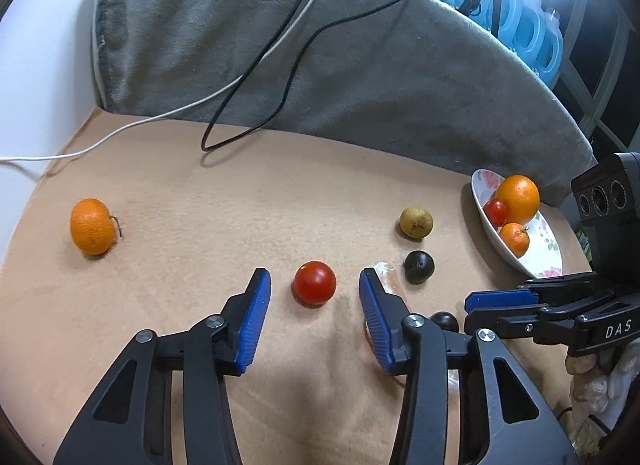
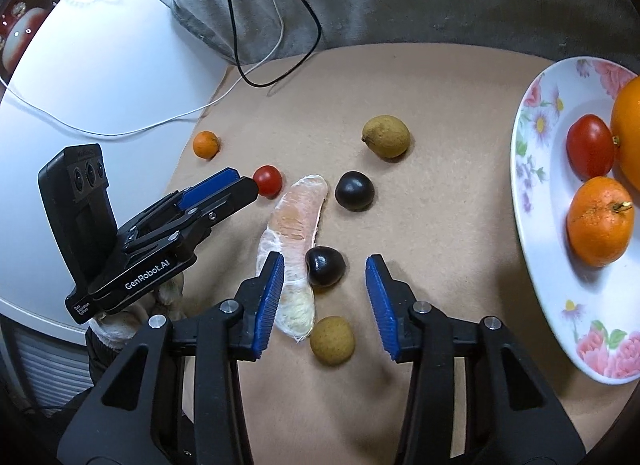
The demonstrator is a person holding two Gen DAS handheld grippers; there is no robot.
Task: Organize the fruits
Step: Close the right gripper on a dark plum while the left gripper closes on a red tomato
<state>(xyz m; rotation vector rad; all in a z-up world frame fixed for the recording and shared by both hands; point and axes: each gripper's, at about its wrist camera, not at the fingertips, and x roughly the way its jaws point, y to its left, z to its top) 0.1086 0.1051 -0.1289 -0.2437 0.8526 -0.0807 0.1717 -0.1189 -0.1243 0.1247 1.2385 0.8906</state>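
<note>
We reach for two fruits on the counter (image 1: 160, 193).
Our left tool (image 1: 314, 293) brackets a red tomato (image 1: 315, 282), our right tool (image 2: 325, 279) a dark fruit (image 2: 325, 266); both released, pads not touching.

Around the cherry tomato (image 1: 315, 282) the bench (image 1: 180, 225) is bare to its left and beyond it. To its right, the pomelo segment (image 2: 294, 221) blocks your path. The dark fruit (image 2: 325, 266) touches that segment; bare cloth lies on its right, up to the plate (image 2: 532, 201).
</note>
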